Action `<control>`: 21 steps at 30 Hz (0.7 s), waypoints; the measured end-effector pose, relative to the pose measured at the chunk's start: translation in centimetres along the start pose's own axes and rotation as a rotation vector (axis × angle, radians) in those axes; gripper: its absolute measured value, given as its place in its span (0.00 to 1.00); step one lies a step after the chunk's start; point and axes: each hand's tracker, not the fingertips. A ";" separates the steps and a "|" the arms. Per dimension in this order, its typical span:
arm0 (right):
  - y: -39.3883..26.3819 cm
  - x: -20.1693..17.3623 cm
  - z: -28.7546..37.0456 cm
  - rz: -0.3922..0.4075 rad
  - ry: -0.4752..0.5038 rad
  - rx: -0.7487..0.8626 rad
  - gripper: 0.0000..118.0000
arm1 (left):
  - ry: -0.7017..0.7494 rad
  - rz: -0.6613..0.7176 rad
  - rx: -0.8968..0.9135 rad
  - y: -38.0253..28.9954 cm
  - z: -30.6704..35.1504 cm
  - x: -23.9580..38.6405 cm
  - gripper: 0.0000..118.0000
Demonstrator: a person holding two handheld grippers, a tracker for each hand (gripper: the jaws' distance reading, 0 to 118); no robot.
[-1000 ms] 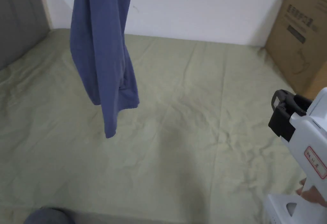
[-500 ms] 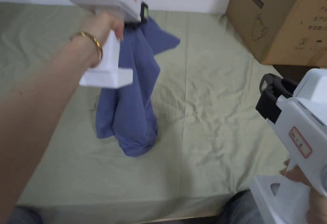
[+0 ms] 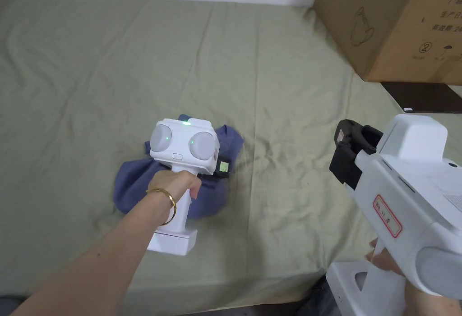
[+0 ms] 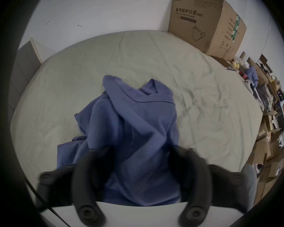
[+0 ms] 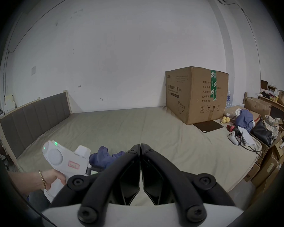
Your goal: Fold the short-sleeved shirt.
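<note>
Lying crumpled in soft blue folds on the wrinkled olive bed sheet (image 3: 279, 82), the short-sleeved shirt (image 4: 131, 125) sat between the released jaws of the left claw (image 4: 138, 156). The right claw (image 5: 140, 146) was clenched on nothing, well apart. Beyond stood a printed cardboard box (image 3: 397, 19).

Soft, even indoor light falls across the scene, casting only faint shadows on the bed sheet (image 3: 279, 82). Both gripper views bend strongly at their dark, vignetted edges. The left gripper's black fingers (image 4: 87, 179) show motion blur.
</note>
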 end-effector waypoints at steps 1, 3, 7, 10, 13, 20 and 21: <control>0.0 -0.1 -0.1 0.004 0.000 -0.004 0.00 | -0.042 0.018 0.020 0.6 0.9 -0.3 0.90; 0.0 -0.2 0.0 0.008 0.003 -0.004 0.00 | -0.092 0.055 0.116 1.7 3.3 -1.2 0.93; 0.5 -0.6 -0.4 0.005 0.011 0.009 0.00 | -0.097 0.101 0.396 3.8 10.4 -3.8 0.93; 1.0 -1.0 -0.6 0.004 0.018 0.032 0.00 | -0.034 0.089 0.604 2.6 15.9 -5.8 0.94; 1.7 -1.8 -0.8 0.047 0.022 0.064 0.00 | 0.122 0.072 0.750 0.2 19.4 -7.3 0.94; 2.9 -3.7 -1.0 0.076 0.044 0.109 0.00 | 0.378 0.102 0.864 -6.2 23.1 -9.8 0.72; 2.9 -4.0 -1.0 0.082 0.044 0.113 0.00 | 0.405 0.100 0.878 -6.9 23.2 -9.8 0.57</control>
